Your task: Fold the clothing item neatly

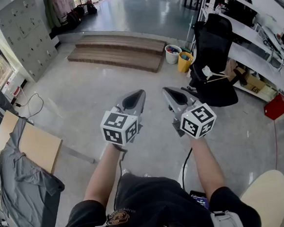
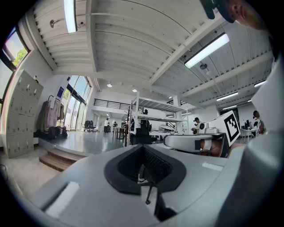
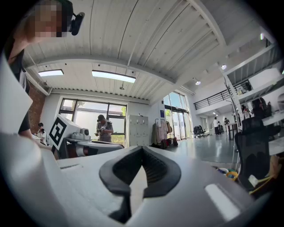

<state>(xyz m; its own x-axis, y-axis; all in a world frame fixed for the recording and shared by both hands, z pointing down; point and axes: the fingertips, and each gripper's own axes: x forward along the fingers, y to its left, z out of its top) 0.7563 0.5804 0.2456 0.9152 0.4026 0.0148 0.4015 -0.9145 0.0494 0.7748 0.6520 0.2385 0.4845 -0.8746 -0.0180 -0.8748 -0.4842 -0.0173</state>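
Observation:
A grey garment (image 1: 19, 180) lies crumpled over the wooden table (image 1: 38, 144) at the far left of the head view, well away from both grippers. My left gripper (image 1: 135, 98) and right gripper (image 1: 173, 95) are held side by side in the air over the floor, pointing forward and away from the table. The left gripper (image 2: 143, 151) has its jaws shut with nothing between them. The right gripper (image 3: 142, 153) is likewise shut and empty. Neither gripper view shows the garment; both look out level across the room toward the ceiling.
Wooden steps (image 1: 120, 51) lie ahead, with a white bucket (image 1: 172, 54) and a yellow bucket (image 1: 184, 61) beside them. A black office chair (image 1: 213, 56) and shelving stand at the right, near a red box (image 1: 277, 106). A round pale tabletop (image 1: 266, 198) is at bottom right.

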